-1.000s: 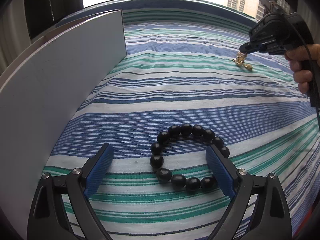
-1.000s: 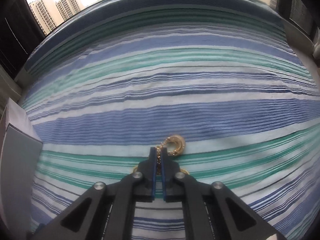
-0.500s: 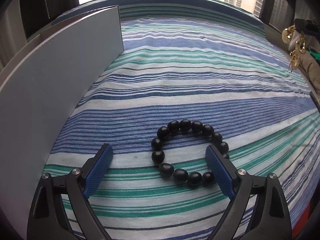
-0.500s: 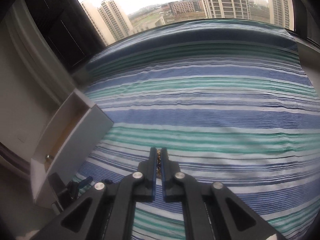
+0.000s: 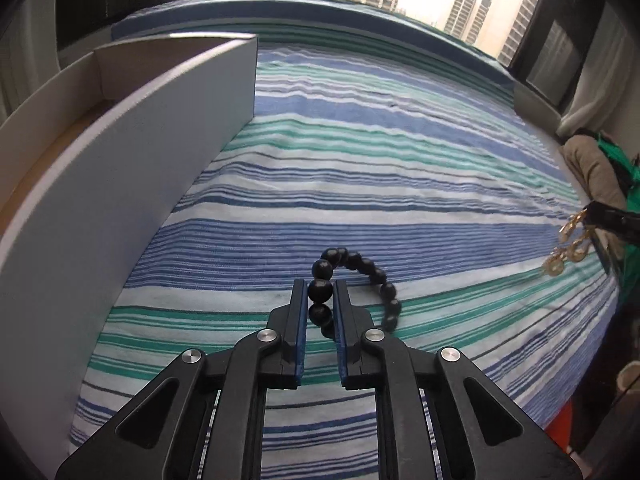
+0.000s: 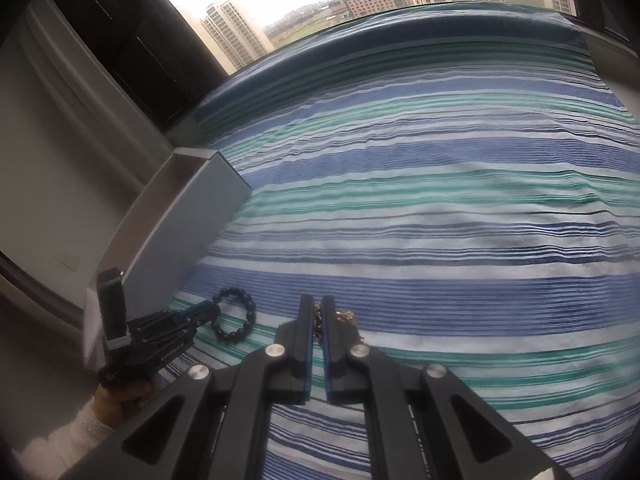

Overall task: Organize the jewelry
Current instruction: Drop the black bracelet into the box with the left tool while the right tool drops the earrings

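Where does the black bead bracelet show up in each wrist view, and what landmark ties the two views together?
Left wrist: black bead bracelet at lower centre, clamped between the closing left gripper pads.
Right wrist: bracelet at lower left, at the left gripper's tip.
Shared landmark: the open white box, left of the bracelet in both.

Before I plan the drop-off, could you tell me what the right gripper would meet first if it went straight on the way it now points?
Most likely the blue, green and white striped bedspread: the right gripper, shut on the gold chain jewelry, points down at bare cloth. The open white cardboard box lies off to its left, though depth is uncertain.
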Tool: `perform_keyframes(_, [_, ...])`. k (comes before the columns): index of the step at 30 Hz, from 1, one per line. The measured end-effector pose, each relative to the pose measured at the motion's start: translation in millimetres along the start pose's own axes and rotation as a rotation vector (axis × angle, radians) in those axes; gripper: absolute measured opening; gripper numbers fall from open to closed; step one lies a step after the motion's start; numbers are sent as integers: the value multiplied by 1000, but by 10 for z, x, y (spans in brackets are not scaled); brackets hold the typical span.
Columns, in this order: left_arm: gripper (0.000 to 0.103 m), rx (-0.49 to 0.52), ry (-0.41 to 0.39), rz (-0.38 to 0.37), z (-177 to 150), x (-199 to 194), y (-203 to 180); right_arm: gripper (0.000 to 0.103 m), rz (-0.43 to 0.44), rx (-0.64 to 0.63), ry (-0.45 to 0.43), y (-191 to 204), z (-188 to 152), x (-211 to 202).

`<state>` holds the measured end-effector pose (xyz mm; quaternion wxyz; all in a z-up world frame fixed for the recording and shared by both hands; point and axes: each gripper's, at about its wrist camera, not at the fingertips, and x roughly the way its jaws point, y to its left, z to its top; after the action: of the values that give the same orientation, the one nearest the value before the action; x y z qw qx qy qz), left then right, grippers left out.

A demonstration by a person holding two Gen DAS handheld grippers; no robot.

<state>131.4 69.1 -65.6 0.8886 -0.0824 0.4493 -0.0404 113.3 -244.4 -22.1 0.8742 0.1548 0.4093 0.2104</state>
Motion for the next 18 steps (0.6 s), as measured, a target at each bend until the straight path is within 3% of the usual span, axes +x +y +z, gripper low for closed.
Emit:
perform_keyframes(6, [10, -25, -148, -66, 218, -968, 95, 4, 24, -71, -19, 294, 113, -107])
perform_keyframes(9, [10, -49, -228, -53, 331, -1504, 291, 4, 50, -127, -26, 564, 251, -119])
perform_keyframes(15, [10, -137, -352, 31, 442, -2367, 917, 4, 142, -271, -52, 1401, 633, -19])
perform_keyframes(18, [10, -165, -379, 136, 407, -2571, 1219, 4, 193, -347, -66, 1900, 809, 77])
